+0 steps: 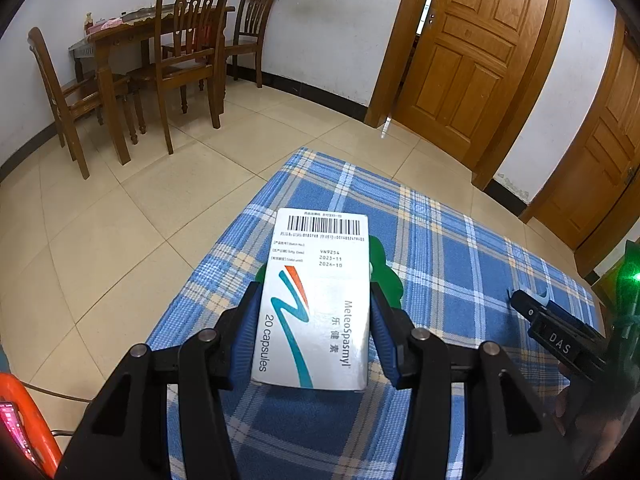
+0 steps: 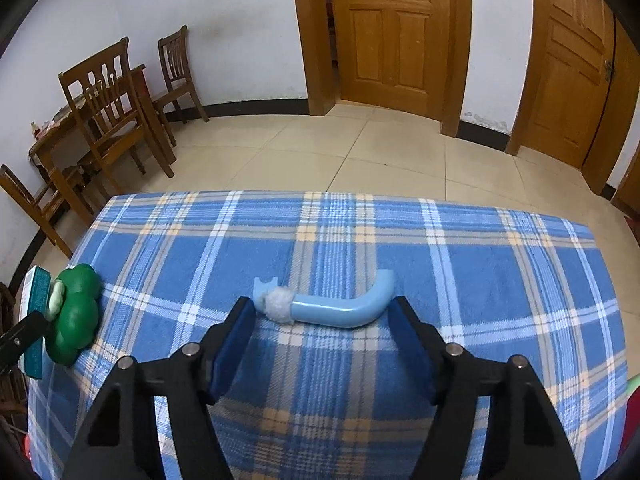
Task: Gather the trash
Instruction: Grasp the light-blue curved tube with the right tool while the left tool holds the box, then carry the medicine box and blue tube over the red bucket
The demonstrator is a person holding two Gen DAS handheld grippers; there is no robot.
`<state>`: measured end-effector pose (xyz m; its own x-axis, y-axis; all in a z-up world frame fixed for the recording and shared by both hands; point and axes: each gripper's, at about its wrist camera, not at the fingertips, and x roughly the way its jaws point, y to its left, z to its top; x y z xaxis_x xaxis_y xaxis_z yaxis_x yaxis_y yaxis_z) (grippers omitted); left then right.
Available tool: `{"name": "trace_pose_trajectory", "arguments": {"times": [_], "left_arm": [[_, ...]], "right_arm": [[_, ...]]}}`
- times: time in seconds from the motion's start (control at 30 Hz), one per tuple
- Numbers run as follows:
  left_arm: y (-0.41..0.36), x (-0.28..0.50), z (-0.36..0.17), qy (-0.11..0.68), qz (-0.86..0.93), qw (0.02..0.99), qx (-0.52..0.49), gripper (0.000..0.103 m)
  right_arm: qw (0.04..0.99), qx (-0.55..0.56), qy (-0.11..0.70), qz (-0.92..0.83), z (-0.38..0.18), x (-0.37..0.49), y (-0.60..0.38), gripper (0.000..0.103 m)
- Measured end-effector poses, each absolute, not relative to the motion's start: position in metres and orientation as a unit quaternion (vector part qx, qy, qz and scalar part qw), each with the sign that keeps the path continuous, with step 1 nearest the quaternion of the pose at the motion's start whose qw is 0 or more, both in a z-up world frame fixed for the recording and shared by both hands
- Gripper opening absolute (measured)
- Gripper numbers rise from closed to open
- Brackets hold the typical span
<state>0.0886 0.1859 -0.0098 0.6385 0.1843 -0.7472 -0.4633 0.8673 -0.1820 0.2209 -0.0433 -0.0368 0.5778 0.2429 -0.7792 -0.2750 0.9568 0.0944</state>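
My left gripper (image 1: pixel 314 312) is shut on a white medicine box (image 1: pixel 316 300) marked "20 capsules", held above the blue plaid tablecloth (image 1: pixel 460 264). The box also shows edge-on at the far left of the right wrist view (image 2: pixel 36 300). A green cloud-shaped toy (image 2: pixel 76 314) lies on the cloth just beside and under the box; its edge peeks out in the left wrist view (image 1: pixel 386 268). My right gripper (image 2: pixel 322 320) is open, its fingers on either side of a light blue bent tube (image 2: pixel 340 310) with a white fluffy wad on it. The right gripper's tip shows in the left wrist view (image 1: pixel 532 304).
The table stands on a beige tiled floor (image 1: pixel 120 220). A wooden dining table with chairs (image 1: pixel 168 52) is at the far left wall. Wooden doors (image 2: pixel 392 36) are at the back. An orange object (image 1: pixel 24 420) is at the lower left.
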Motion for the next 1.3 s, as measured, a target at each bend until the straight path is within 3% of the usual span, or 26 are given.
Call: {"name": "trace_pose_trajectory", "arguments": {"times": [0.73, 1.3], "left_arm": [[0.167, 0.084, 0.006, 0.367, 0.161, 0.900, -0.172, 0.052], [0.110, 0.069, 0.035, 0.361, 0.104, 0.916, -0.142, 0.052]], "right_arm": [[0.897, 0.015, 0.423, 0.127, -0.005, 0.157, -0.100, 0.071], [0.912, 0.040, 0.401, 0.082, 0.034, 0.095, -0.163, 0.072]]}}
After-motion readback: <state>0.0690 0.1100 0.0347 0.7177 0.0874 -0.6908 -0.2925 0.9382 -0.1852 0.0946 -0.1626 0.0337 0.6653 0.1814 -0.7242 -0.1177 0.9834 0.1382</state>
